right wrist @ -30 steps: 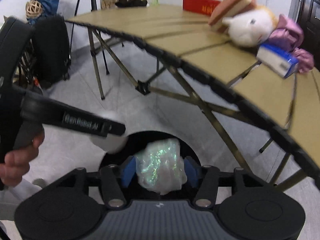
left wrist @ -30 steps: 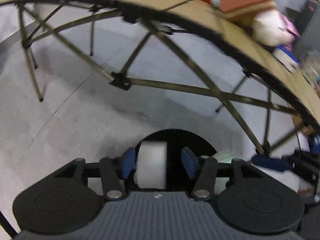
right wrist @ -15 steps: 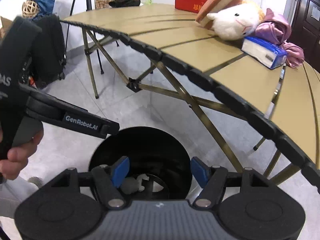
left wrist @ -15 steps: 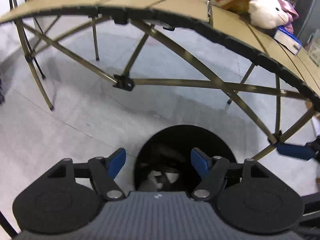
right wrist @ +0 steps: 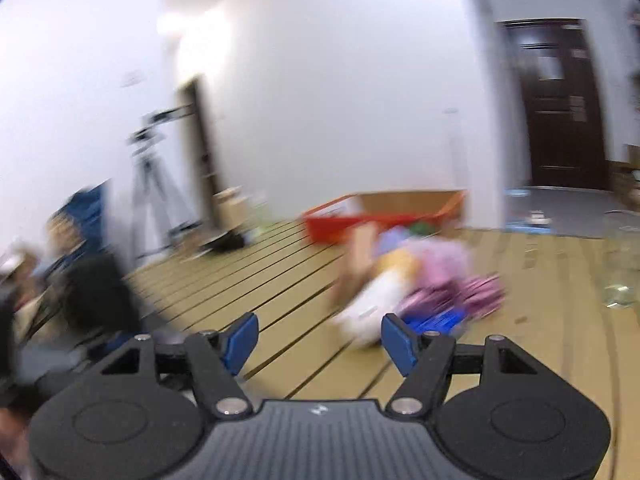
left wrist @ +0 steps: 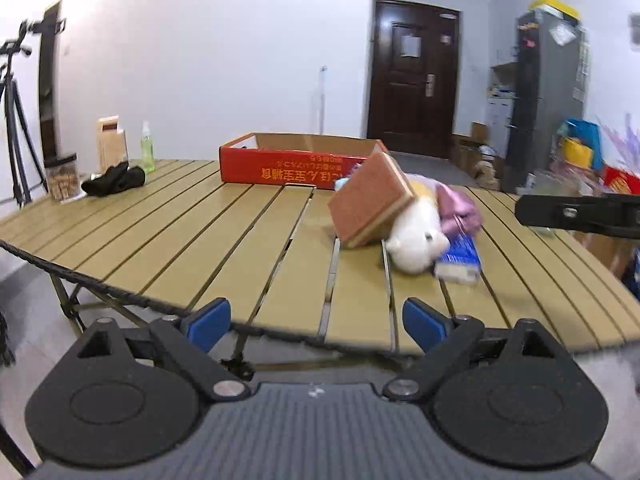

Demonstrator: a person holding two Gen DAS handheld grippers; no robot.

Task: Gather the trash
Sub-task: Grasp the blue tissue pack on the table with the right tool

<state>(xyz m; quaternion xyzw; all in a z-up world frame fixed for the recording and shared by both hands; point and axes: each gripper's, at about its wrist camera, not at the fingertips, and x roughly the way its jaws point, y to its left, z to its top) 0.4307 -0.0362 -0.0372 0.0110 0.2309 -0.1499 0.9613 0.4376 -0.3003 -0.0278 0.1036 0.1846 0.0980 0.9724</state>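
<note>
Left claw (left wrist: 316, 320) and right claw (right wrist: 319, 338) both wide, empty; slatted table (left wrist: 248, 240) fills mid-frame, red box (left wrist: 296, 162) centre, dark door (left wrist: 412, 76) upper right

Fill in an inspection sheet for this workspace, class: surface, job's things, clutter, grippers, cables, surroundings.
Surface: slatted tan folding table, near edge below the left gripper.
Job's things: no trash or bin seen.
Clutter: red cardboard box; brown book leaning on a white plush toy; blue packet; pink cloth; black cloth; green bottle.
Grippers: left gripper open, empty; right gripper open, empty, view blurred.
Cables: nothing seen.
Surroundings: white wall, dark door, tripod.
</note>
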